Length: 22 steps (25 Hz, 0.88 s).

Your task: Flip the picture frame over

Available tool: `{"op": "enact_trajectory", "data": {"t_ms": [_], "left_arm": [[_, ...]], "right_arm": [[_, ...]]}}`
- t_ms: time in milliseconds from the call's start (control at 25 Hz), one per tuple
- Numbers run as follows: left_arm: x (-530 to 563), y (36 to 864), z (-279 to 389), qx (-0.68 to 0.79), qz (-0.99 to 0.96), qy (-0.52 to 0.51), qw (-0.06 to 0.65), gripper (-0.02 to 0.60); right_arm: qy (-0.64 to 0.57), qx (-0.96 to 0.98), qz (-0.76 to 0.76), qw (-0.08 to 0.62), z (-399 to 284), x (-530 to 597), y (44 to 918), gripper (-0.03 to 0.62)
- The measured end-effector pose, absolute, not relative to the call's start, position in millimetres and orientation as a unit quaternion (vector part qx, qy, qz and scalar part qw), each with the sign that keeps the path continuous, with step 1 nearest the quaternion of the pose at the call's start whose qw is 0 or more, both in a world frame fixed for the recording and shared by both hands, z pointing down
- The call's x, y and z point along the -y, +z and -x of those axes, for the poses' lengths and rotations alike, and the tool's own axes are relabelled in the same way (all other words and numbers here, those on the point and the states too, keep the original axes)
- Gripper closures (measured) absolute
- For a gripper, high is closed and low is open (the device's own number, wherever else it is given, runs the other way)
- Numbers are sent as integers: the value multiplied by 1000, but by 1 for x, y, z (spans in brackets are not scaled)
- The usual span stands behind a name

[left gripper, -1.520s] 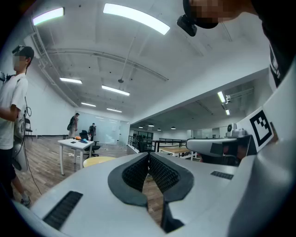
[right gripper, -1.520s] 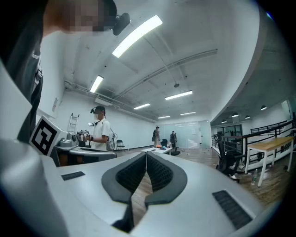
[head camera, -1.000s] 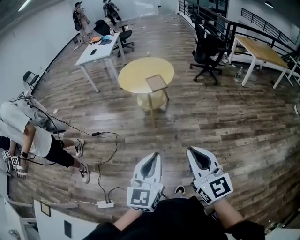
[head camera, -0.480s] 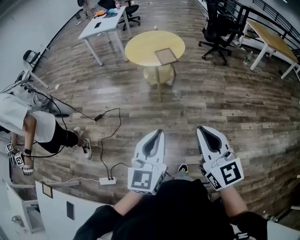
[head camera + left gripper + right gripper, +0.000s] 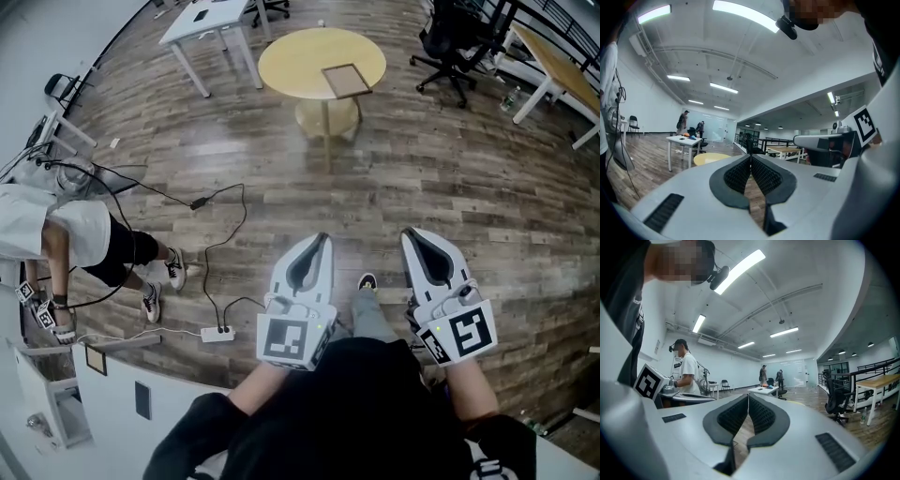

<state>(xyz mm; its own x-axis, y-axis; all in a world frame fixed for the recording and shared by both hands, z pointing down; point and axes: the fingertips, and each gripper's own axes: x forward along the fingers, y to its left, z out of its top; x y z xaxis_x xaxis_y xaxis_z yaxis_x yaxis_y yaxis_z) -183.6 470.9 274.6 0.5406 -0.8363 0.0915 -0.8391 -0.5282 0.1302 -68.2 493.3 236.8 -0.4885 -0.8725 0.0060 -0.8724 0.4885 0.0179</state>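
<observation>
**Far ahead on the round table: frame out of reach of both grippers**

At the top of the head view, the picture frame [image 5: 347, 81] lies flat on the round yellow table [image 5: 291, 56], on the table's right half and near its front edge. It's well apart from both tools, w/ a wide stretch of wood floor [image 5: 281, 178] btwn them.

L gripper [image 5: 321, 242] and R gripper [image 5: 412, 239] are held side by side, low in front of the person, both pointing level toward the table. Each gripper view shows the ribbed pads meeting at the tips w/ nothing btwn them, so both are closed and empty.

Key relation: the frame sits straight ahead, on a line btwn the two tools and a bit closer to L's line than R's. Neither has a real reach advantage yet. Frame edges look turned slightly off square to the viewer. Its long axis can't be told at this range.

Judgement: approach phase only, flip not begun. Next is to close in on the table's front-right side. The cable [image 5: 220, 234] and power strip [image 5: 217, 333] lie left of that path.
</observation>
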Motion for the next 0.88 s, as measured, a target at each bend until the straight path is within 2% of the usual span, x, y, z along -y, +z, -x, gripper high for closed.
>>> {"op": "enact_trajectory", "data": {"t_ms": [320, 880], "left_arm": [[-421, 287, 161, 479, -874, 19, 80, 552], [-268, 285, 69, 498, -864, 24, 72, 552]], "right_arm": [[2, 868, -497, 8, 48, -438, 253, 577], [22, 877, -480, -11, -48, -284, 261, 576]]}}
